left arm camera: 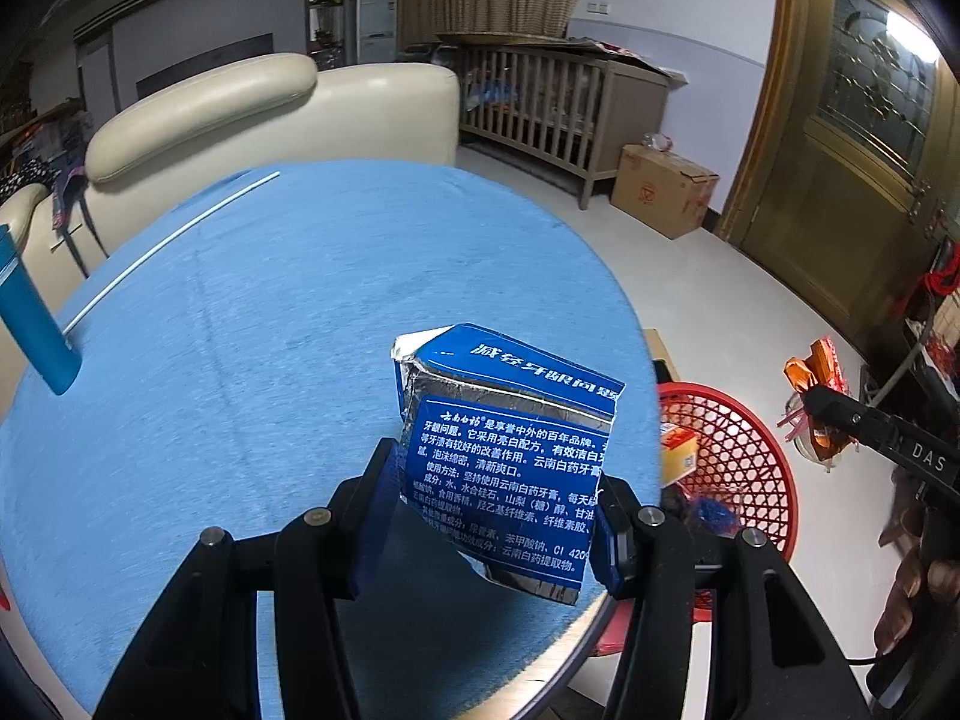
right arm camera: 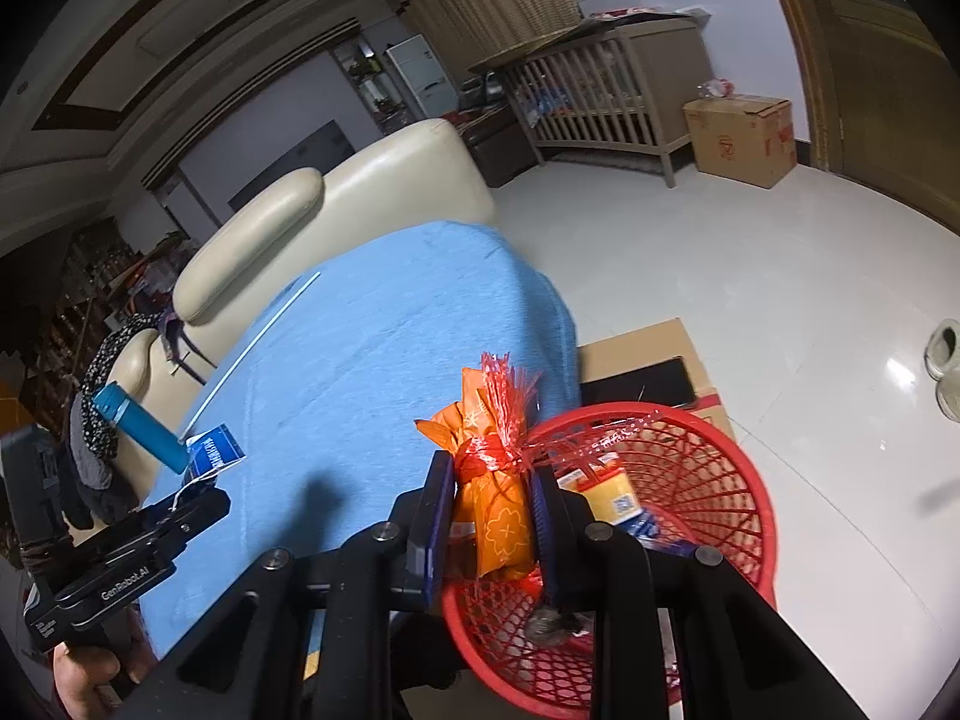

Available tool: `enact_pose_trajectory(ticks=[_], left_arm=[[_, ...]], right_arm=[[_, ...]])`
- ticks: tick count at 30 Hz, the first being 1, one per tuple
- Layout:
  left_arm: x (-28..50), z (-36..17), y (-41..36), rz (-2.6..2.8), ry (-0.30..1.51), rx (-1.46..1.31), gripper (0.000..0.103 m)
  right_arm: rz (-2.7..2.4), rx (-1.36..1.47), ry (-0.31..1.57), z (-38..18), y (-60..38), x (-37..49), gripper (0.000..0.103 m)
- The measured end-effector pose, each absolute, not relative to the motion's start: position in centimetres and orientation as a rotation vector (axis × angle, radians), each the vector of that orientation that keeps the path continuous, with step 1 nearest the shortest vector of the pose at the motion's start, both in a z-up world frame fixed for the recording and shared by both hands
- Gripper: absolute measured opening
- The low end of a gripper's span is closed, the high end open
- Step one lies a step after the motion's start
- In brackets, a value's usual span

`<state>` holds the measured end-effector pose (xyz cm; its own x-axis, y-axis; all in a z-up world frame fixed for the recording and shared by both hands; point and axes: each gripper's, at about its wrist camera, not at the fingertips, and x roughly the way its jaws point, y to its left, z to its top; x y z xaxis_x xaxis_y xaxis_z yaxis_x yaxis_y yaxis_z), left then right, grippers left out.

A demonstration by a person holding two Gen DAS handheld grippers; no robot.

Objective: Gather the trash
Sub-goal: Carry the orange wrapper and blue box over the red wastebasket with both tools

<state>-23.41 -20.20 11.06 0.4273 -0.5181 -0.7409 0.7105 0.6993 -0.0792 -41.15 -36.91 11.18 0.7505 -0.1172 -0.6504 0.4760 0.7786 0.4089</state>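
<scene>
My left gripper (left arm camera: 498, 498) is shut on a crushed blue toothpaste box (left arm camera: 510, 444) with a silver inner side, held above the near right part of the blue-covered round table (left arm camera: 240, 390). My right gripper (right arm camera: 492, 480) is shut on an orange packet (right arm camera: 498, 516) tied with red netting, held over the near rim of the red mesh basket (right arm camera: 738, 462). In the left wrist view, the right gripper (left arm camera: 822, 408) and its orange packet (left arm camera: 810, 369) show at the right, above and beyond the basket (left arm camera: 750, 456). The right wrist view shows the left gripper (right arm camera: 207, 489) holding the blue box (right arm camera: 216, 450).
A teal bottle (left arm camera: 33, 324) and a thin white stick (left arm camera: 174, 240) lie on the table. The basket holds a yellow box (right arm camera: 612, 495) and other scraps and stands by a flat cardboard box (right arm camera: 648, 348). A cream sofa (left arm camera: 270, 114), a crib (left arm camera: 540, 114) and a carton (left arm camera: 660, 189) stand beyond.
</scene>
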Motion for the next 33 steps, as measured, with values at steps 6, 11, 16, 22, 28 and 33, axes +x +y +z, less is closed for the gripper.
enact_pose_trajectory(ticks=[6,11,16,22,28,33], left_arm=[[-24.0,11.3,-21.2,-0.817,0.814,0.277,0.057],[-24.8,11.4,-22.1,-0.844,0.809,0.293,0.057],[-25.3,11.2,-22.9,-0.865,0.812,0.311,0.057],[-26.1,11.0,-23.9,-0.884,0.814,0.335,0.057],[-26.8,10.8,-25.2,-0.898,0.818,0.353,0.057],[-27.2,10.6,-26.0,-0.912,0.819,0.364,0.057]], right_arm=[[-0.382,0.602,0.638,11.1,-37.9,-42.3,0.027],[-0.408,0.613,0.651,10.4,-38.7,-43.0,0.027],[-0.438,0.632,0.669,9.1,-39.9,-43.5,0.027],[-0.461,0.645,0.696,7.6,-40.9,-43.9,0.027],[-0.468,0.658,0.718,6.5,-41.7,-43.8,0.027],[-0.473,0.659,0.723,6.2,-41.9,-43.7,0.027]])
